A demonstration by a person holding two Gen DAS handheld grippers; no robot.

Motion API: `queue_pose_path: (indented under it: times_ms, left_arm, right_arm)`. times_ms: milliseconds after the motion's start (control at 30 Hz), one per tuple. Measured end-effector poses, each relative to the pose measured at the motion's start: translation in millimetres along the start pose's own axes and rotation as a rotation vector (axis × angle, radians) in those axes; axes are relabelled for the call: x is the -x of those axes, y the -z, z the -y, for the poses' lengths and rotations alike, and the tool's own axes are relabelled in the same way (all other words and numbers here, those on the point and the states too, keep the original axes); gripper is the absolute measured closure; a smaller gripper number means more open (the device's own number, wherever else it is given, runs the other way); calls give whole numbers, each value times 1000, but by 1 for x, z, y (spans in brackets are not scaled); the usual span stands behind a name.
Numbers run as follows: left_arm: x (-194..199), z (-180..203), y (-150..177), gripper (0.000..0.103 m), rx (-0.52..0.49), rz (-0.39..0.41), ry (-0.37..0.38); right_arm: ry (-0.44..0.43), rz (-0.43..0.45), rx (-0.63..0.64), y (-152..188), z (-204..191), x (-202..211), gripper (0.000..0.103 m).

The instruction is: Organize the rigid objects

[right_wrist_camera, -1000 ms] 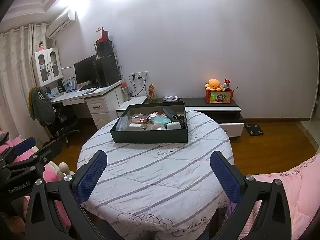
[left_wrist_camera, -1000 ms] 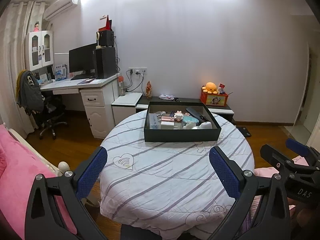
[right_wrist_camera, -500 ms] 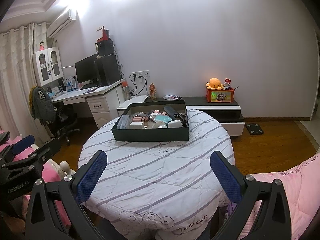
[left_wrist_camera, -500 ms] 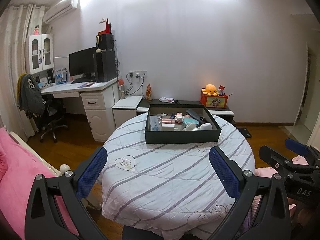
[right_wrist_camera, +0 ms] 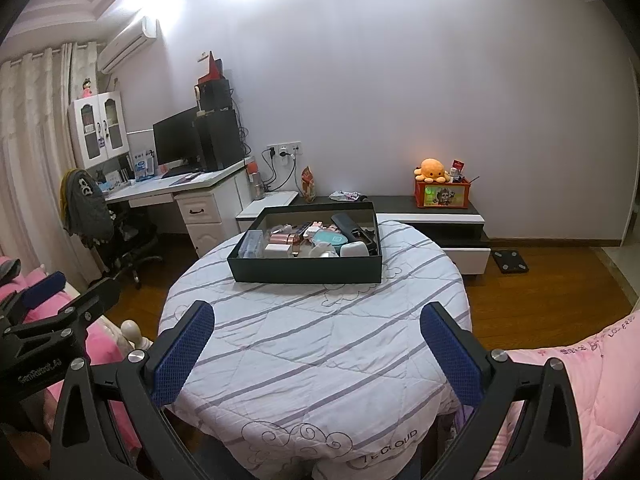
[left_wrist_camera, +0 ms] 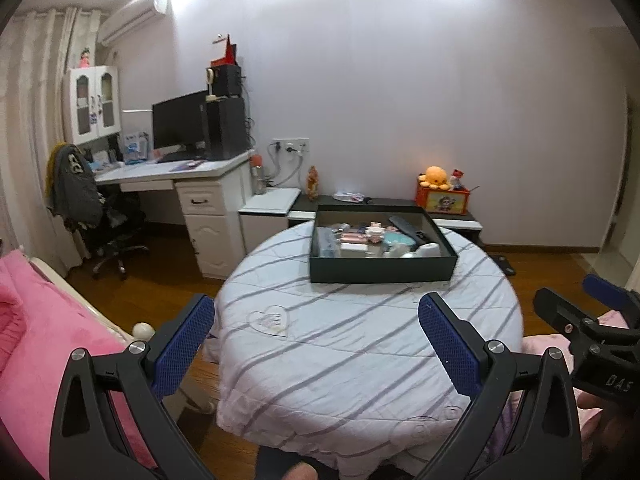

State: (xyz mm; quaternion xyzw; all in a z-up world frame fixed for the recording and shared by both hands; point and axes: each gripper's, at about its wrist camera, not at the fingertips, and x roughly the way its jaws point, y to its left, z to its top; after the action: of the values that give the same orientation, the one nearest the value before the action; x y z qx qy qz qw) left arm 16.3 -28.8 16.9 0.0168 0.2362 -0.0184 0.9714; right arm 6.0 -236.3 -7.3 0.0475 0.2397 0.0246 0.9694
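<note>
A dark green open box (left_wrist_camera: 382, 272) (right_wrist_camera: 306, 270) stands at the far side of a round table (left_wrist_camera: 360, 344) (right_wrist_camera: 312, 344) covered with a white striped quilt. It holds several small items: pink and white cases, a teal round thing, a black remote, a white device. My left gripper (left_wrist_camera: 316, 340) is open and empty, well short of the box at the table's near edge. My right gripper (right_wrist_camera: 316, 340) is open and empty, also near the front edge. Each gripper shows at the side of the other's view.
A white desk (left_wrist_camera: 172, 172) with a monitor and an office chair (left_wrist_camera: 108, 220) stand at the left. A low black-and-white cabinet (right_wrist_camera: 432, 216) with an orange plush octopus (right_wrist_camera: 432, 170) is behind the table. Pink bedding (left_wrist_camera: 36, 340) lies at the left, more (right_wrist_camera: 568, 392) at the right.
Both views have drifted slightly; the table and box sit a little farther right in the left wrist view. Both grippers stay open and empty.
</note>
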Motion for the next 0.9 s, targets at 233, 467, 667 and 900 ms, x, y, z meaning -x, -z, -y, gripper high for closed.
queue_pose_path:
  times_ms: [233, 467, 667, 900]
  left_arm:
    - [1, -7, 1, 0, 16, -1, -6]
    - [2, -9, 3, 0, 20, -6, 0]
    - [2, -11, 3, 0, 21, -12, 3]
    - [3, -10, 7, 0, 3, -19, 30]
  right_arm:
    - [-4, -2, 11, -1, -4, -1, 0]
    - [-1, -4, 12, -1, -5, -1, 0]
    - [-2, -5, 11, -1, -5, -2, 0]
    - [-2, -6, 11, -1, -5, -2, 0]
